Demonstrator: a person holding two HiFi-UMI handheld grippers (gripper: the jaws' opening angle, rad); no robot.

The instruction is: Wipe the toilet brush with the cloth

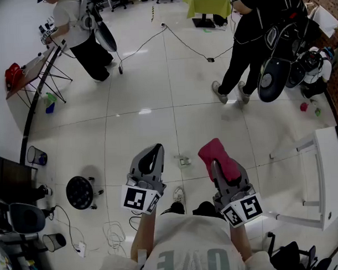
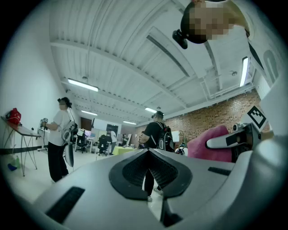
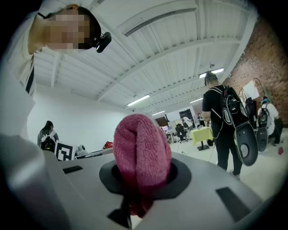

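A folded pink cloth [image 1: 219,156] sticks out of my right gripper [image 1: 216,164], whose jaws are shut on it; in the right gripper view the cloth [image 3: 141,157] bulges up from between the pads. My left gripper [image 1: 154,153] is held level beside it, shut with nothing between its jaws [image 2: 150,173]. From the left gripper view the pink cloth [image 2: 209,144] shows at the right with the right gripper behind it. Both grippers hover above the tiled floor. No toilet brush is in view.
A white table [image 1: 331,176] stands at the right. At the left are a black stool [image 1: 79,192], a bin [image 1: 37,156] and a desk with cables. Two people [image 1: 259,34] stand farther back, and a folding table [image 1: 31,70] is at the far left.
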